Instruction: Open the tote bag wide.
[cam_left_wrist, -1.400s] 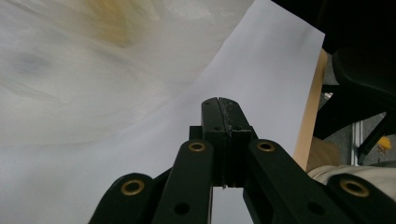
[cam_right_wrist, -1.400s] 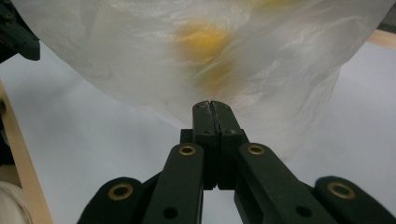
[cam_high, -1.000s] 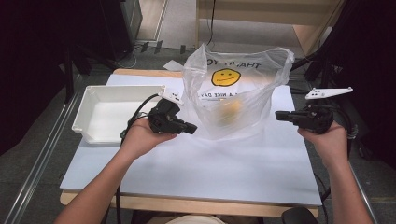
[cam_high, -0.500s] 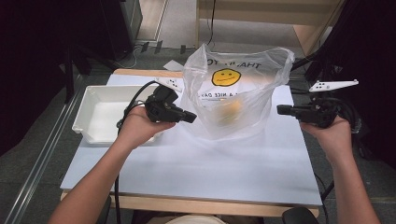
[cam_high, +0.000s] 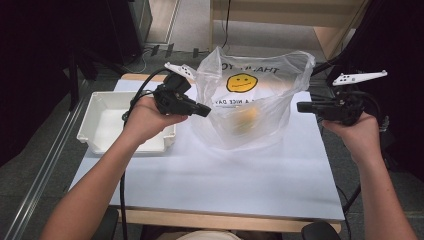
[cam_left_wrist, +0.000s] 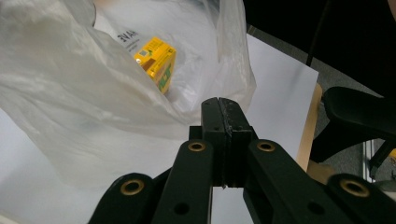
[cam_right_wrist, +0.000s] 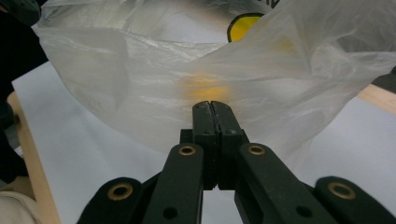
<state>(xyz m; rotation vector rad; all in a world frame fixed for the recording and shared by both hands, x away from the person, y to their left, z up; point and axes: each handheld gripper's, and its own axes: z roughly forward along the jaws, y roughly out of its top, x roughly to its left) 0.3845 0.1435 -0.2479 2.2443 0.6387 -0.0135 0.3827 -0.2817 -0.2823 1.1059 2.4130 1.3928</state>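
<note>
On the white table (cam_high: 210, 175), both grippers, left (cam_high: 204, 110) and right (cam_high: 300, 106), are closed and empty beside the plastic bag (cam_high: 250, 115); part the jaws before gripping its rim.

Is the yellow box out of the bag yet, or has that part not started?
Not started. The yellow box sits inside the plastic bag, which stands on the table. The white tray beside it holds nothing. The left gripper is at the bag's side and the right gripper hovers just off the other side, both with jaws shut on nothing. Opening the bag and lifting the box out probably come next.
</note>
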